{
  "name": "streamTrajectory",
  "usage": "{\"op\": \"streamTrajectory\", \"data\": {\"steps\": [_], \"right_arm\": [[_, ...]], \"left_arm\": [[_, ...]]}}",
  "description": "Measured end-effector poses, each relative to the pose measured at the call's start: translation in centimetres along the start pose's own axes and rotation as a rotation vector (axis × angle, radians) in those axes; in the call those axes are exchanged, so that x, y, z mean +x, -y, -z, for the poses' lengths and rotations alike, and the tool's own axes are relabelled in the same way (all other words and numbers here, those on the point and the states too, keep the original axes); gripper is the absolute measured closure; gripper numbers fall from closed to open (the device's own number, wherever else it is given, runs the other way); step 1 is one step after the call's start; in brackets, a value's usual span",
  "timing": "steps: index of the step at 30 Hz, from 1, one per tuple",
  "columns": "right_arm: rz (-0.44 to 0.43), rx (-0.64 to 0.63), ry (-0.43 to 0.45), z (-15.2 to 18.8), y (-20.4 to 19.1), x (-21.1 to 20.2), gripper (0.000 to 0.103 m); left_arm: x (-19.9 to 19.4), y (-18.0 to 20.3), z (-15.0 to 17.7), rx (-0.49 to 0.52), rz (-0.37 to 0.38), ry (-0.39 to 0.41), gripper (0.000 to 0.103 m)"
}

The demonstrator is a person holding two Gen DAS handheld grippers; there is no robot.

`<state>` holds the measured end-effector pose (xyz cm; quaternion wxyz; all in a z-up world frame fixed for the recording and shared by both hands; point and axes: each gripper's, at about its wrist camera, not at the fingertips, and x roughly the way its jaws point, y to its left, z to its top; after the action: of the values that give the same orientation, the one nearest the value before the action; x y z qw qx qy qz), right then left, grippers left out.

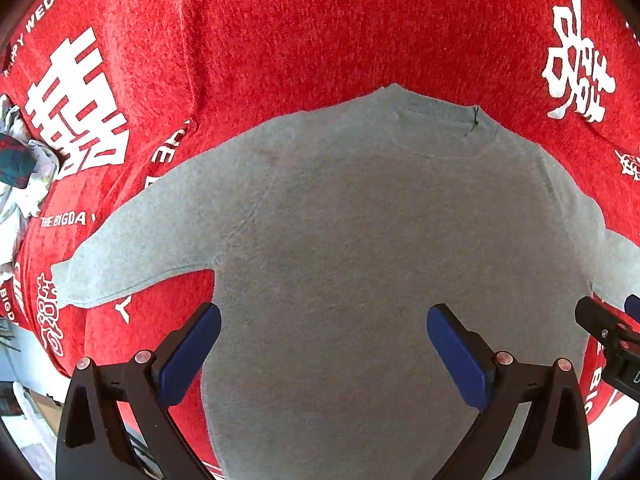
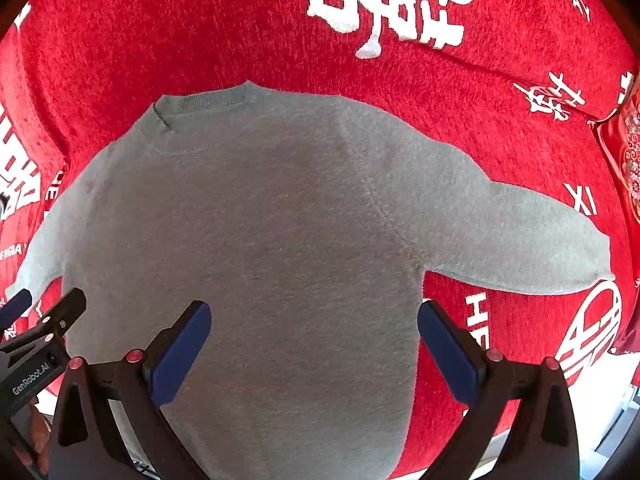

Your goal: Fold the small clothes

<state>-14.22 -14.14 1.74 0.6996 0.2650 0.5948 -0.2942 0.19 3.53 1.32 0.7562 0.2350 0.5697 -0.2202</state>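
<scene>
So at this point the small grey knitted sweater (image 1: 360,232) was lying flat on the red plush cloth with white lettering (image 1: 304,28) that covered the desk, neckline away from me, both sleeves stuck out to the sides. Looked pretty smooth already, so I'd call this the very start of the fold: laid out, nothing folded over yet.

My left gripper (image 1: 324,344) was spread wide, hanging over the lower left part of the body, its left pad near the armpit of the left sleeve (image 1: 132,256). It wasn't pinching anything. Same story with my right gripper (image 2: 314,342): jaws wide apart, empty, over the lower right side with one pad out past the sweater's side edge, just below the right sleeve (image 2: 520,240).

Next move, I figured, was the sleeves. Each gripper needed to go out toward its cuff, pinch it, and bring it across the chest. Thick fuzzy knit, so a shallow pinch might've caught only the top layer.

Some crumpled pale fabric (image 1: 24,184) sat off at the left edge, well clear.
</scene>
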Motion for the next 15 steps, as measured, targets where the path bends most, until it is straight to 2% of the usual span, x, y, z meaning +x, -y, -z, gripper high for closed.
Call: {"op": "streamTrajectory", "data": {"steps": [15], "right_arm": [[0.010, 0.003, 0.008, -0.01, -0.06, -0.26, 0.000]], "left_arm": [[0.00, -0.34, 0.22, 0.006, 0.000, 0.001, 0.000]]}}
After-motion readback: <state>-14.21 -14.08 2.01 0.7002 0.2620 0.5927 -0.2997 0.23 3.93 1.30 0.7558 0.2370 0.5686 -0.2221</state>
